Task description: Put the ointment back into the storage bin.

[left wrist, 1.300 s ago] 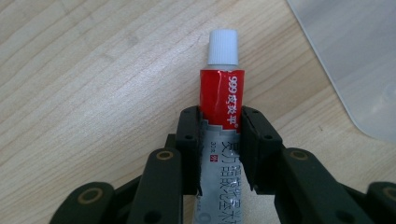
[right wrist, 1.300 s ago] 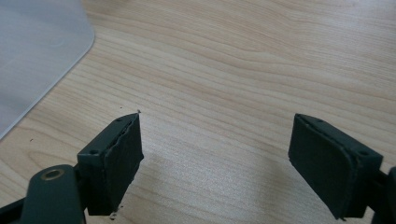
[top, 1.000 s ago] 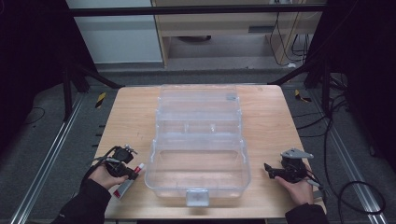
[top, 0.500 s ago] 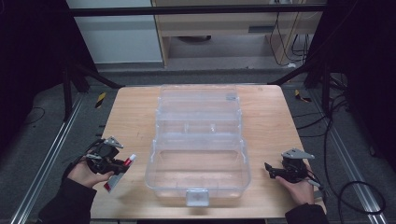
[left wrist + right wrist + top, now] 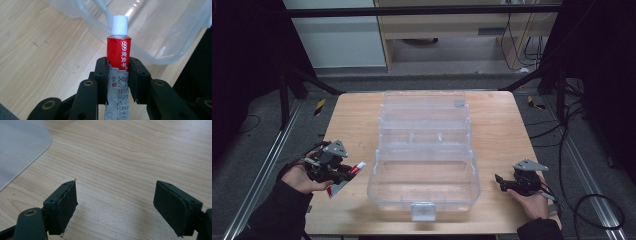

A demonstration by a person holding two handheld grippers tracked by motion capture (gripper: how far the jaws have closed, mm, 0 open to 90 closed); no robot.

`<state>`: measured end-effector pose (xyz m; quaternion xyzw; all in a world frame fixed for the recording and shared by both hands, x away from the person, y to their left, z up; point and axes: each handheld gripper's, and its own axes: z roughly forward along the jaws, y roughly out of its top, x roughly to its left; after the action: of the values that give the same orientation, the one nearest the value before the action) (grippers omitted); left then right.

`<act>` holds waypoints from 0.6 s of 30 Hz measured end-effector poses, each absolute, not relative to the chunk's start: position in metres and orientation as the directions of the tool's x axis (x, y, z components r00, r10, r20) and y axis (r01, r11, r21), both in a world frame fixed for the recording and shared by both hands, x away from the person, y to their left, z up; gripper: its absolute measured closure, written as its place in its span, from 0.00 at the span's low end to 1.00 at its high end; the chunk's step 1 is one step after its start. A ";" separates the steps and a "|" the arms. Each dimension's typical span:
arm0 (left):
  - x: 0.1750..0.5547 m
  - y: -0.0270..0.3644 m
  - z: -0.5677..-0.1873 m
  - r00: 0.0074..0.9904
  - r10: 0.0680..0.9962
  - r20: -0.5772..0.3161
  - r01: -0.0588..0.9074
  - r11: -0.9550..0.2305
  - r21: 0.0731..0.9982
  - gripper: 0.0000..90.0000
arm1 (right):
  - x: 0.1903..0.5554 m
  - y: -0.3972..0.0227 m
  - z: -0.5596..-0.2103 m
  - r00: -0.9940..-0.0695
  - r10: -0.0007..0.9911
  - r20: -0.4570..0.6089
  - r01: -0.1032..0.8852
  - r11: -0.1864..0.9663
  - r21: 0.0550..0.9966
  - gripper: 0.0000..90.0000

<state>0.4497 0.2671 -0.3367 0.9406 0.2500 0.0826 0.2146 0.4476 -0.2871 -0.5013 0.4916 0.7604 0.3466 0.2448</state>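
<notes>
Pale wooden table [image 5: 502,125] on grey floor, clear plastic tiered organiser box [image 5: 424,150] open at centre, left gripper [image 5: 343,172] clamped on red-and-silver white-capped ointment tube [image 5: 117,53] beside the box's left wall, lettering legible in left gripper view, right gripper [image 5: 116,205] jaws apart over bare wood

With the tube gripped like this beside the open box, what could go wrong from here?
The left gripper pinches the soft tube across its body, so it may crumple or slip. Its white cap points at the clear box's rim and could catch there.
</notes>
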 end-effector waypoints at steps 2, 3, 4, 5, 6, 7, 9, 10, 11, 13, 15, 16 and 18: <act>0.451 0.263 -0.332 0.878 0.476 0.048 0.408 -0.798 0.444 0.78 | 0.448 -0.287 -0.502 -0.399 0.916 -0.032 0.576 0.278 0.769 0.21; 0.451 0.260 -0.329 0.893 0.448 0.052 0.381 -0.810 0.445 0.78 | 0.448 -0.287 -0.502 -0.399 0.916 -0.032 0.575 0.278 0.769 0.21; 0.451 0.258 -0.327 0.901 0.430 0.050 0.367 -0.819 0.441 0.78 | 0.448 -0.287 -0.502 -0.401 0.916 -0.033 0.574 0.279 0.770 0.21; 0.451 0.253 -0.322 0.916 0.397 0.066 0.331 -0.837 0.436 0.78 | 0.448 -0.287 -0.502 -0.402 0.915 -0.033 0.573 0.280 0.770 0.21; 0.451 0.253 -0.322 0.916 0.397 0.066 0.331 -0.837 0.436 0.78 | 0.448 -0.287 -0.502 -0.402 0.915 -0.033 0.573 0.280 0.770 0.21; 0.452 0.250 -0.318 0.923 0.378 0.068 0.314 -0.845 0.433 0.78 | 0.448 -0.287 -0.502 -0.402 0.915 -0.033 0.573 0.280 0.770 0.21; 0.452 0.245 -0.313 0.936 0.345 0.072 0.283 -0.858 0.428 0.78 | 0.448 -0.287 -0.502 -0.405 0.914 -0.034 0.571 0.282 0.771 0.21; 0.453 0.240 -0.308 0.948 0.309 0.078 0.250 -0.872 0.421 0.78 | 0.448 -0.287 -0.502 -0.407 0.913 -0.035 0.571 0.284 0.770 0.21; 0.454 0.237 -0.306 0.952 0.297 0.077 0.240 -0.877 0.416 0.78 | 0.448 -0.287 -0.502 -0.407 0.913 -0.033 0.571 0.283 0.771 0.21; 0.455 0.231 -0.303 0.959 0.267 0.092 0.209 -0.890 0.404 0.78 | 0.448 -0.287 -0.502 -0.405 0.914 -0.028 0.575 0.279 0.769 0.21; 0.457 0.226 -0.301 0.966 0.241 0.091 0.187 -0.900 0.395 0.78 | 0.448 -0.288 -0.502 -0.406 0.913 -0.032 0.573 0.282 0.770 0.21; 0.457 0.226 -0.301 0.966 0.241 0.091 0.187 -0.900 0.395 0.78 | 0.448 -0.288 -0.502 -0.406 0.913 -0.032 0.573 0.282 0.770 0.21; 0.458 0.221 -0.299 0.971 0.222 0.094 0.170 -0.907 0.384 0.78 | 0.448 -0.287 -0.502 -0.407 0.913 -0.030 0.572 0.281 0.770 0.21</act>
<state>0.4585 0.2209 -0.2994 0.9742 0.1005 0.0680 0.1903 0.4484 -0.2875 -0.5021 0.4870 0.7625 0.3498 0.2432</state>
